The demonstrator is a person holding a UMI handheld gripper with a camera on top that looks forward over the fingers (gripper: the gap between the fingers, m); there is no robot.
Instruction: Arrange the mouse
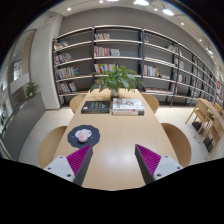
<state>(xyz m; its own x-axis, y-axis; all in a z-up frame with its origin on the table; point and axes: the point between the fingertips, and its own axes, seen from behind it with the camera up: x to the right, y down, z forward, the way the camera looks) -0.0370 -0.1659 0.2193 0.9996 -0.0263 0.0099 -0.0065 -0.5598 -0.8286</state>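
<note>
Mouse (83, 132) sits on a dark round mat (83, 135) by the desk's (115, 140) left edge, just ahead of my left finger. Gripper (108, 163) is spread, nothing in it. I read this as approach, grasp not yet made: next I shift left and forward. Desk centre is bare; books (113, 106) and plant (118, 78) stay at the far edge.

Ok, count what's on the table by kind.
Potted plant: 1
Books: 2
Round dark mat: 1
Mouse, on that mat: 1
Total: 5
Gripper jaws open, empty, just short of the mat.
</note>
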